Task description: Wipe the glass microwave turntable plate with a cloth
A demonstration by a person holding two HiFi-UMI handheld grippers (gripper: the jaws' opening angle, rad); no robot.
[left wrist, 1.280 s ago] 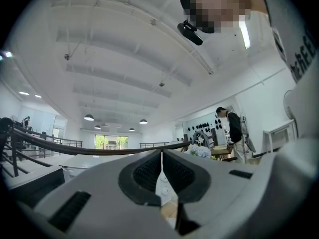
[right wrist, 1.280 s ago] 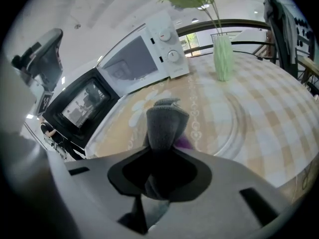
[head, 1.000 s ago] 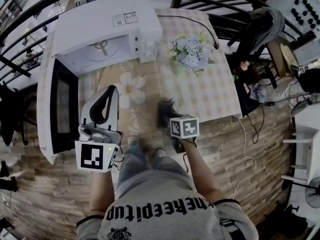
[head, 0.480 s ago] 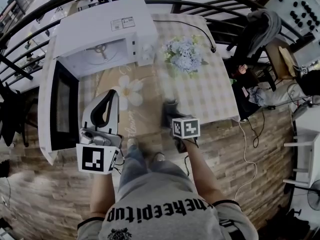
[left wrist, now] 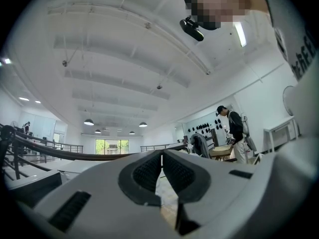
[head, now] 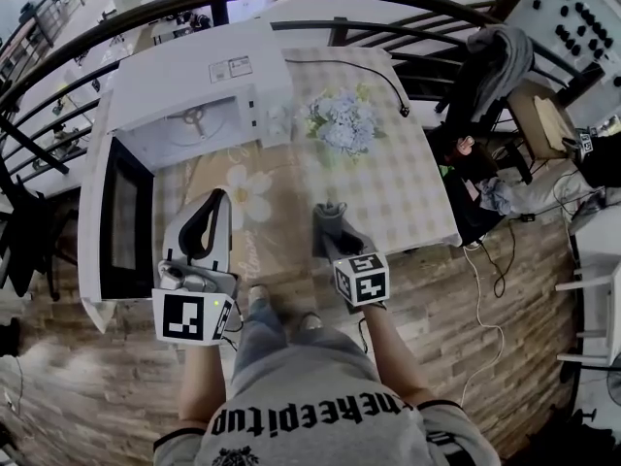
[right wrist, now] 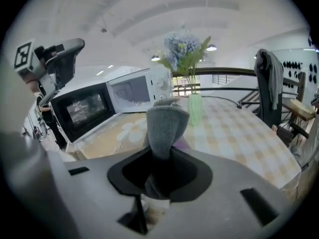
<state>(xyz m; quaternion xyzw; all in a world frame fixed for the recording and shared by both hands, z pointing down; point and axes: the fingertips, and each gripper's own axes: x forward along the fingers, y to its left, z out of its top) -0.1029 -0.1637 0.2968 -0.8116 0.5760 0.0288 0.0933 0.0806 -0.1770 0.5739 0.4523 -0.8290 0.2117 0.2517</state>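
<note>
The left gripper (left wrist: pixel 162 156) has its jaws closed to a thin slit, with nothing discernible between them. The right gripper (right wrist: pixel 164 168) is clamped on a grey cloth (right wrist: pixel 167 123), which stands up out of its jaws.

A table (head: pixel 408 183) with a checked cover fills the middle of the head view. A white microwave (head: pixel 184 66) sits at its far left, with its dark door (head: pixel 121 221) swung open towards the person. The left gripper points upward just beside that door.

A beige flowered mat (head: pixel 281 212) lies in front of the microwave. The cloth hangs over the mat's right part, near the table's front edge. Open checked tabletop stretches to its right. A bunch of pale flowers (head: pixel 340 119) stands behind.

The glass plate cannot be made out in any view.
</note>
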